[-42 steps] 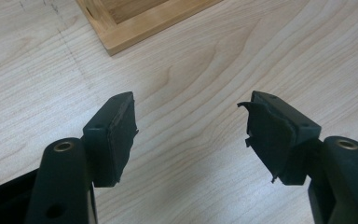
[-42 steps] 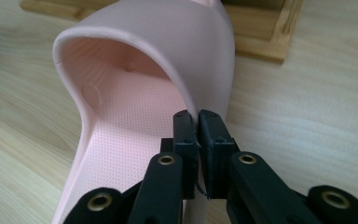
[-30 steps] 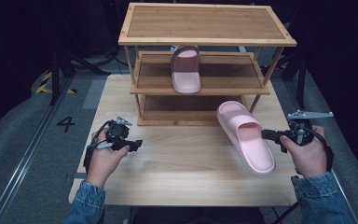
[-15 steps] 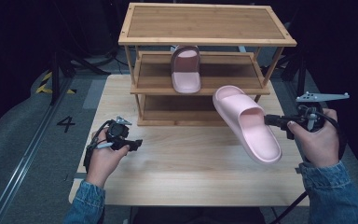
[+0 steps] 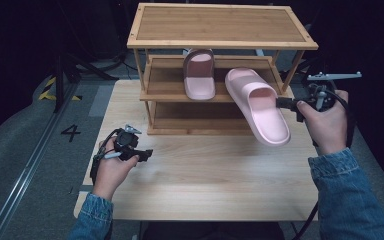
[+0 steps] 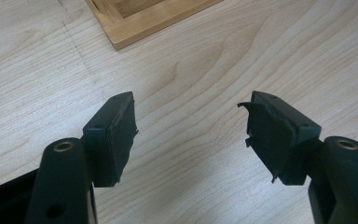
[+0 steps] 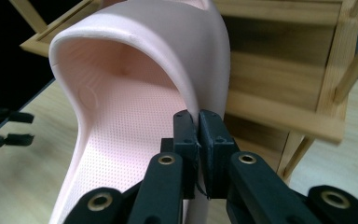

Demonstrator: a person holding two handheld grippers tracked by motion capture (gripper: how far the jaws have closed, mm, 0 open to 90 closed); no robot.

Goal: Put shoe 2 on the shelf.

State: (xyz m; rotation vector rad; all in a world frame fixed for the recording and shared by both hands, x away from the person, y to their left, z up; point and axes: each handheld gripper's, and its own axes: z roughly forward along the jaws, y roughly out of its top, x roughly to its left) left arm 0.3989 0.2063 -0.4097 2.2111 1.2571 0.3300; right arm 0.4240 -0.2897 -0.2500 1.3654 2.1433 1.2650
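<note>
- I counted two pink slippers: one slipper in the air (image 5: 258, 104), pinched at its strap edge, and a second slipper on the middle shelf (image 5: 199, 74).
- I saw one bamboo shoe rack (image 5: 220, 25) with three tiers (top, middle, bottom).
- There was one wooden table (image 5: 205, 185) under it all.
- I had two grippers: the left gripper (image 5: 145, 154) and the right gripper (image 5: 283, 103).
- Two hands held them, the left hand (image 5: 111, 167) and the right hand (image 5: 325, 120), both in denim sleeves.

A pale wooden table (image 5: 205, 195) stands on grey floor (image 5: 25, 150) in a dark room.
</note>
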